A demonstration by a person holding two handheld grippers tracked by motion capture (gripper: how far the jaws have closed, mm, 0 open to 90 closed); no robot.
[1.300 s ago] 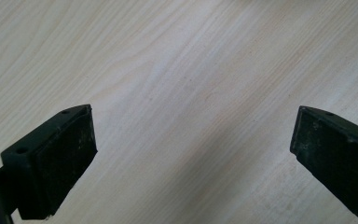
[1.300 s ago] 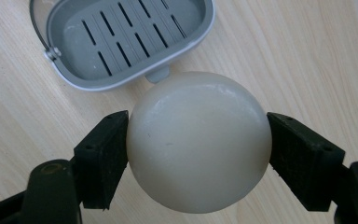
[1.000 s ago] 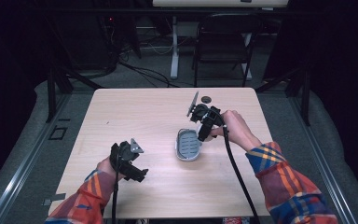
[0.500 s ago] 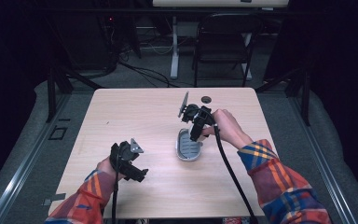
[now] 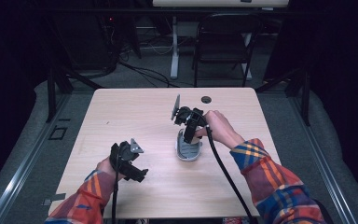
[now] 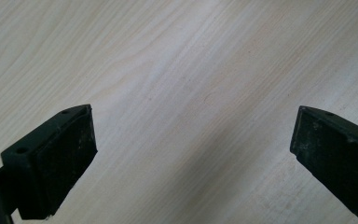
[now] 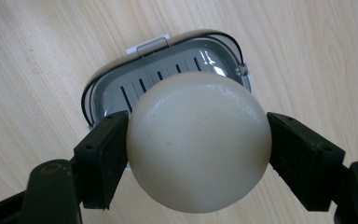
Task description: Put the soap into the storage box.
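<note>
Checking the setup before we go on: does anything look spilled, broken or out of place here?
Nothing stands out. The right claw holds a whole cream soap bar above the grey slotted soap dish, which lies flat on the table.

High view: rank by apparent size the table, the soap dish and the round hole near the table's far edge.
1. table, largest by far.
2. soap dish, partly covered by the right gripper, so its visible part understates it.
3. round hole, smallest; it lies farther from the camera, but the gap is too big for that to matter.
</note>
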